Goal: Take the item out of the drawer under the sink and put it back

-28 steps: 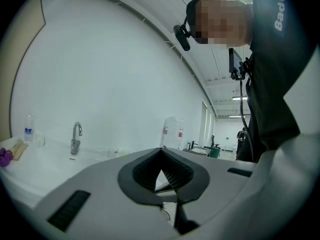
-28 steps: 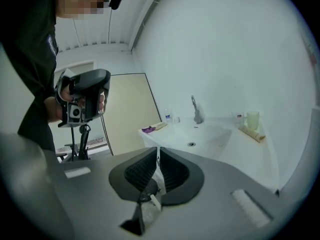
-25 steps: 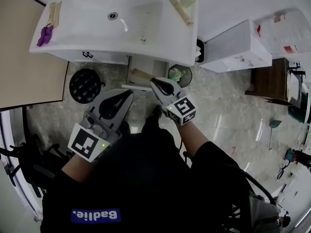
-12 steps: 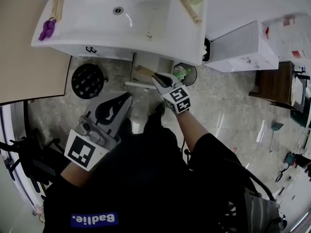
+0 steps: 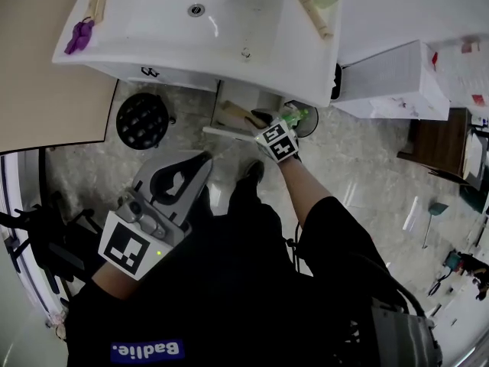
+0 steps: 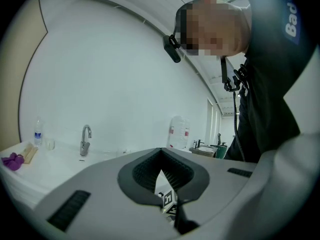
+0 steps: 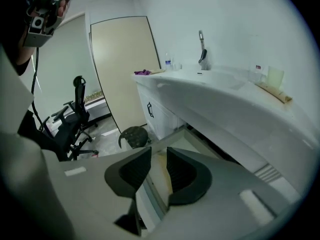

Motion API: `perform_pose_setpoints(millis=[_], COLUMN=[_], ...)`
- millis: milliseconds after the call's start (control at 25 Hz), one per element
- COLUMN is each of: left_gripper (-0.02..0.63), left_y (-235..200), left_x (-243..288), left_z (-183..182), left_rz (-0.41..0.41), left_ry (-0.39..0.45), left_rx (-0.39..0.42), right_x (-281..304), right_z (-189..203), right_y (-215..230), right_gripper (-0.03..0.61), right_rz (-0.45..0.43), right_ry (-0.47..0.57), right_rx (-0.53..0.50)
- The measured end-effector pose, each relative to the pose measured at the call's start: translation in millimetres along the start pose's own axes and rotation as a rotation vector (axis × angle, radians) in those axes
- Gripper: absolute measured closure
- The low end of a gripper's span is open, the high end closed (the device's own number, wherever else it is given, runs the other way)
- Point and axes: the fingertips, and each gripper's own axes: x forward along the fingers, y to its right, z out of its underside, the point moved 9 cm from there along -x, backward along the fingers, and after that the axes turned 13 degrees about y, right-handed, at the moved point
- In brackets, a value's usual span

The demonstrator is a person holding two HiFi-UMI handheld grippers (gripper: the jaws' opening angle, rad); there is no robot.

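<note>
Under the white sink [image 5: 191, 29] the drawer [image 5: 220, 131] stands pulled out. A tan oblong item [image 5: 241, 115] lies inside it. My right gripper [image 5: 263, 123] reaches down over the drawer's right side, close beside that item. Its jaws have just been opening and now stand apart. In the right gripper view, only the drawer's white front edge [image 7: 172, 140] and pale inside show past the right gripper [image 7: 159, 150], and nothing is pinched. My left gripper [image 5: 203, 159] hangs nearer me, apart from the drawer. In the left gripper view too, the left gripper [image 6: 160, 151] has touching tips and holds nothing.
A black round stool [image 5: 141, 119] stands left of the drawer and a small bin with green contents [image 5: 296, 118] right of it. A white cabinet [image 5: 390, 79] sits further right. A purple thing [image 5: 79, 35] and a wooden brush [image 5: 315, 12] lie on the sink. An office chair [image 7: 75, 119] stands behind.
My right gripper has dropped down towards the open drawer, tipped more steeply, and its jaws have parted. My left gripper has stayed about where it was.
</note>
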Motion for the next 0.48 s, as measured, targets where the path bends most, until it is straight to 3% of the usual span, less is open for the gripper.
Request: perform_pose_setpoints(millis=[480], left_gripper=[0.609], left_y=[-14.1], left_x=[-4.2], left_z=[10.8], left_rz=[-0.022], left_ry=[-0.008], left_rx=[0.022], right_x=[63.8], right_z=[50.8], right_y=[24.7], right_gripper=[0.488], right_rz=[-0.071], right_ry=[-0.254], right_rx=[-0.09])
